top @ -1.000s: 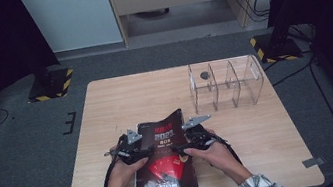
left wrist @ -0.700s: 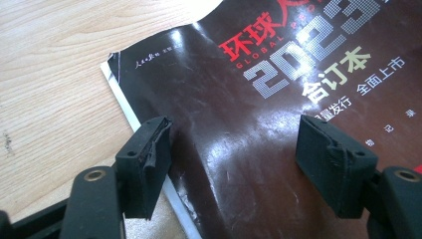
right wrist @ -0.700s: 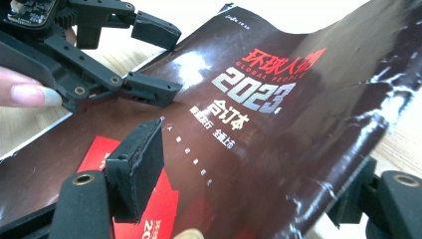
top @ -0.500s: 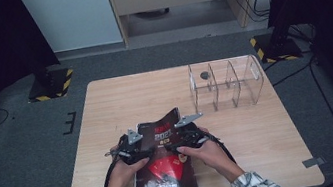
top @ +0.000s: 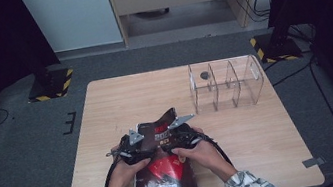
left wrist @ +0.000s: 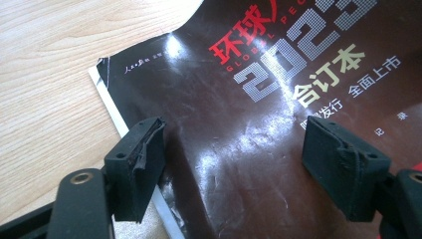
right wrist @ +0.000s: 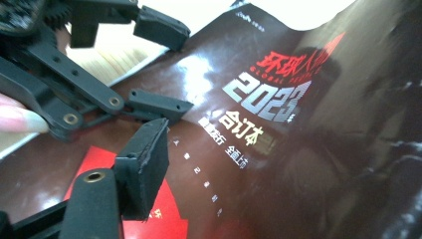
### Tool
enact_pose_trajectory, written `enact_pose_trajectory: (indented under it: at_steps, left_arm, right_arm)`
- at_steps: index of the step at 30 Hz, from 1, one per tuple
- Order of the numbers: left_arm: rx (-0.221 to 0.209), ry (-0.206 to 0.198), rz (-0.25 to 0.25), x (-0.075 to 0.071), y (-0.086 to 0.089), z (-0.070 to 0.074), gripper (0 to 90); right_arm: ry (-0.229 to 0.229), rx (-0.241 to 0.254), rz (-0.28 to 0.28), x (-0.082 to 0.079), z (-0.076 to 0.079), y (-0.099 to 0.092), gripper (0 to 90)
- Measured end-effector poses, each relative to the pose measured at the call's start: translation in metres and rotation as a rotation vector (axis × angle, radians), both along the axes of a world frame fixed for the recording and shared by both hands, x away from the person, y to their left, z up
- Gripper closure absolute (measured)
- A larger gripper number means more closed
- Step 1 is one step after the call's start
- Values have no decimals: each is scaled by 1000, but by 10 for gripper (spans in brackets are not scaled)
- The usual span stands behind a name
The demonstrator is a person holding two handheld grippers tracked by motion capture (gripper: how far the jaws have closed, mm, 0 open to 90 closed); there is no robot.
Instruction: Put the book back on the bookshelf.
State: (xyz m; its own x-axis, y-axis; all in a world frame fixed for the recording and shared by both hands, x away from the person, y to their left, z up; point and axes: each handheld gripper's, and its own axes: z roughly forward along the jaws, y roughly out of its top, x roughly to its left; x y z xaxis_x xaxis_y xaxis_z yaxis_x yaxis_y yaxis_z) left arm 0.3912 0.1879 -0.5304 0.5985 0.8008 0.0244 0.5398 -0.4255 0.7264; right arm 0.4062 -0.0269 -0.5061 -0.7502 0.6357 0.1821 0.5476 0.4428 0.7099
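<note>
Two grippers: both sit over the magazine near the front edge of the worktop, close beside each other, a hand on each.
Magazine [top: 164,174]: a dark glossy cover with red and white print; it lies flat on the worktop [top: 121,105] at its near end, while its far end is lifted and curled upward.
Left gripper [top: 132,147]: its fingers [left wrist: 142,159] stand apart above the cover, one near the spine edge, the other over the white print; they have just been opening, and neither pad presses on the paper.
Right gripper [top: 181,134]: one finger [right wrist: 144,167] shows in its own view, hanging over the cover just beside the left gripper's linkage; the other finger is out of frame there. Its jaws have just been closing. Whether they pinch the raised page is hard to make out, since the curled sheet hides that side.
Clear organiser [top: 226,84]: a see-through divided box, well apart from the magazine, toward the far right of the worktop; a small dark item [top: 204,75] lies in its leftmost compartment.
</note>
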Motion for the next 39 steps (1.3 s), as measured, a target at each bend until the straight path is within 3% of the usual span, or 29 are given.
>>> enact_pose_trajectory:
  at_steps: [7, 13, 24, 27, 31, 36, 39]
  left_arm:
    - [-6, -2, -3, 0, -1, -1, 238]
    - [-5, -2, -6, 0, -2, -1, 226]
    - [-17, 3, -12, 1, -4, -1, 196]
    - [-27, 10, -28, 1, -4, 0, 184]
    - [-76, 2, -47, 2, -1, 4, 142]
    - [-100, -21, -44, 2, 3, 6, 58]
    - [-104, -26, -39, 2, 4, 7, 55]
  right_arm:
    - [12, -44, -8, 0, -4, 3, 422]
    - [15, -75, -18, 0, -8, 2, 552]
    - [18, -58, -46, 4, -6, 0, 757]
    - [1, -47, -38, 5, -4, 1, 786]
    - [-27, -40, -26, 5, 2, 1, 811]
    - [-67, -36, -30, 8, 11, -3, 837]
    - [-97, -31, -32, 9, 19, -8, 845]
